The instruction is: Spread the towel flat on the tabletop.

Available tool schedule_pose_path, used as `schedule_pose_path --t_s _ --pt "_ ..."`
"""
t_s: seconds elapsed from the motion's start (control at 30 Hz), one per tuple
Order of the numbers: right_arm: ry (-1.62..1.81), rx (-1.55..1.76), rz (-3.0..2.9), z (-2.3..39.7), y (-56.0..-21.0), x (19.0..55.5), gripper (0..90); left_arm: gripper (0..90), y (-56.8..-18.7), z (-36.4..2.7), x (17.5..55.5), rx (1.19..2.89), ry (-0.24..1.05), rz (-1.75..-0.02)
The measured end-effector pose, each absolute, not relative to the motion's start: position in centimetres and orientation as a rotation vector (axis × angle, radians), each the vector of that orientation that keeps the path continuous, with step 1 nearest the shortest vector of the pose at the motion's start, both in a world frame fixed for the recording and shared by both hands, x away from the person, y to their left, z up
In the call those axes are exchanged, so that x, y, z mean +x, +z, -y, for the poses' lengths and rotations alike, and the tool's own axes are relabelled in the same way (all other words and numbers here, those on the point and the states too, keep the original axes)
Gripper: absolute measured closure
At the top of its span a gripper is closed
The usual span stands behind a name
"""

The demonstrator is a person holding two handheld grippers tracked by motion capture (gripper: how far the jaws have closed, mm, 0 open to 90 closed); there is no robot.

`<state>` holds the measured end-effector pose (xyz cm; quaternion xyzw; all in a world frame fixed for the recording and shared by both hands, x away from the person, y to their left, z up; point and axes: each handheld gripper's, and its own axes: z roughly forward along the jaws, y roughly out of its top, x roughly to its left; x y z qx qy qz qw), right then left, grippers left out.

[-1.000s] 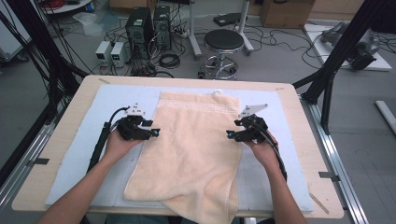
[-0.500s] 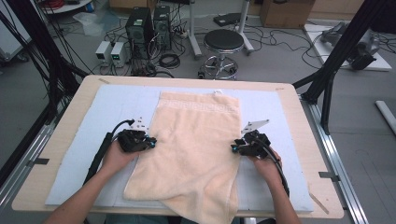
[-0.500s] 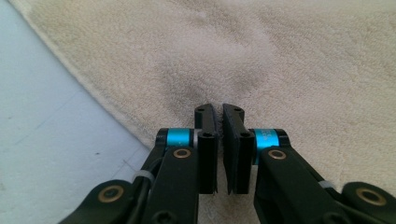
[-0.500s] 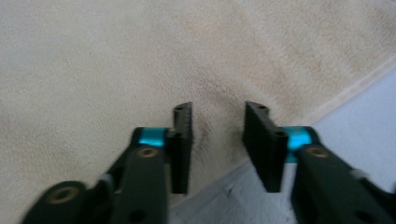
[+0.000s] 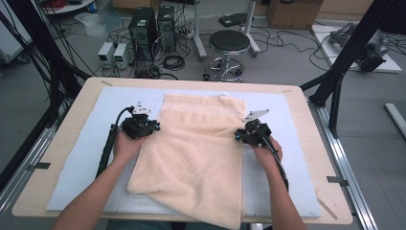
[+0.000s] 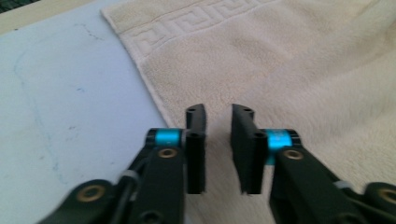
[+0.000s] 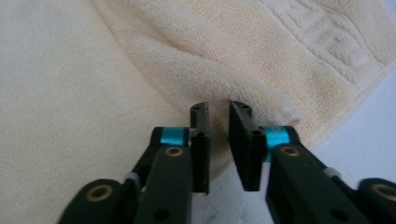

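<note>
One cream-coloured terry towel (image 5: 198, 143) with a raised key-pattern border along its far end lies spread on a pale blue mat (image 5: 76, 163) that covers a light wooden table (image 5: 306, 124). The towel's near end droops over the table's front edge. Two black hand-held grippers work at its long sides, one in each of the person's two hands.

The left gripper (image 5: 152, 128) sits at the towel's left edge, a little below the patterned border, held by the left hand (image 5: 125, 146). In the left gripper view its two jaws stand apart with a clear gap, hovering over the towel just inside the edge; no cloth sits between them, so it is released (image 6: 218, 140).

The right gripper (image 5: 239, 136) meets the towel's right edge roughly opposite, held by the right hand (image 5: 268, 153). In the right gripper view the jaws are likewise parted with a narrow gap, pointed at a raised fold of towel at the edge (image 7: 218, 140); the fold lies just ahead of the tips and is not pinched.

Beyond the table stand one round black stool (image 5: 230, 43) and two black computer towers (image 5: 153, 26) on a grey floor strewn with cables.
</note>
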<state>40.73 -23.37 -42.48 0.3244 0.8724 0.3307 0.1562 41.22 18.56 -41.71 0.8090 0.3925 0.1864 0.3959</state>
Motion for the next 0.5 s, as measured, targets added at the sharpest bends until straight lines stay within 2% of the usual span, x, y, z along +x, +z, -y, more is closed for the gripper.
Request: schedule_pose_path --t_s 0.1,0.2,0.3,0.4,0.5 --pt "1.006 0.924 -2.502 23.7 -41.9 40.0 65.2 66.1 -41.4 -19.3 40.7 2.046 0.406 -0.947" --pt "1.084 0.894 -2.498 23.9 -41.0 38.6 60.5 61.4 -40.7 -19.9 39.4 2.078 0.386 -0.873" --pt "1.126 0.854 -2.51 23.7 -40.2 36.8 54.5 58.0 -40.3 -20.7 37.7 2.074 0.376 -0.835" --pt "1.16 0.797 -2.519 23.2 -39.5 34.7 52.2 54.0 -40.0 -21.3 35.5 2.068 0.342 -0.787" --pt "1.194 0.723 -2.543 22.5 -39.2 32.3 47.2 46.6 -39.9 -21.7 32.9 2.053 0.285 -0.72"
